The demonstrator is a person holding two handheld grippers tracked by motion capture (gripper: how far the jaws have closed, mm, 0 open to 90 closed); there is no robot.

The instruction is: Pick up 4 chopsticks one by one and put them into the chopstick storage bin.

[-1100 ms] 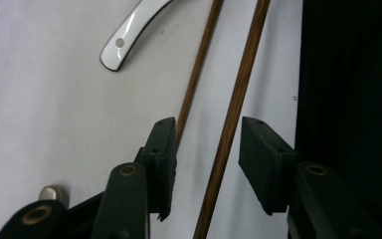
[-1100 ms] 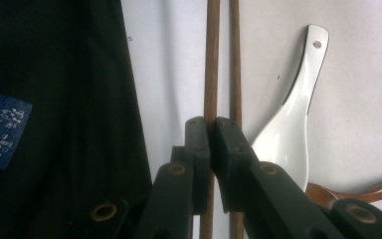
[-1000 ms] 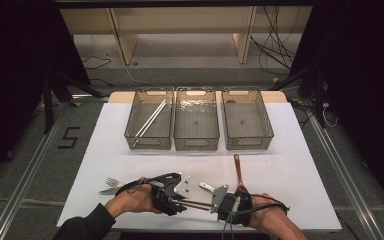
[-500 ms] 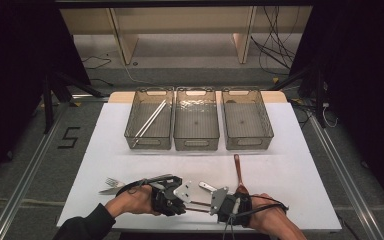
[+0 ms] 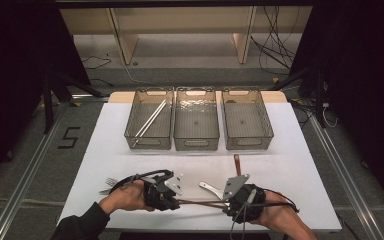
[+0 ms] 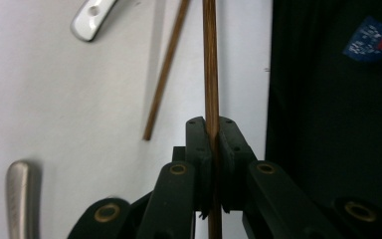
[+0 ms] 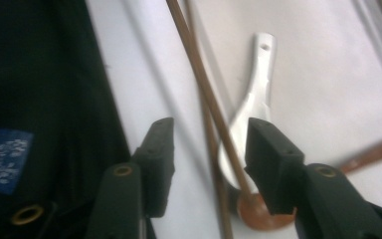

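My left gripper [image 6: 211,127] is shut on a brown wooden chopstick [image 6: 210,64], which runs straight out from its jaws. A second brown chopstick [image 6: 165,74] lies on the white table beside it. In the high view the left gripper [image 5: 172,200] and the right gripper [image 5: 228,202] face each other near the table's front edge, with the chopsticks [image 5: 200,202] between them. My right gripper [image 7: 209,134] is open, and one chopstick [image 7: 199,74] passes between its jaws. Just beyond lies a white ceramic spoon [image 7: 252,99], with a brown spoon bowl [image 7: 258,219] by the right jaw.
Three clear bins stand in a row at the back: the left bin [image 5: 149,144] holds pale chopsticks [image 5: 150,120], beside the middle bin [image 5: 196,146] and the right bin [image 5: 248,146]. A metal fork [image 5: 109,182] lies left of my left hand. A brown spoon [image 5: 237,164] lies ahead of the right gripper.
Both hands stay almost in place. The left gripper has edged a little to the left with the chopstick still in its jaws.
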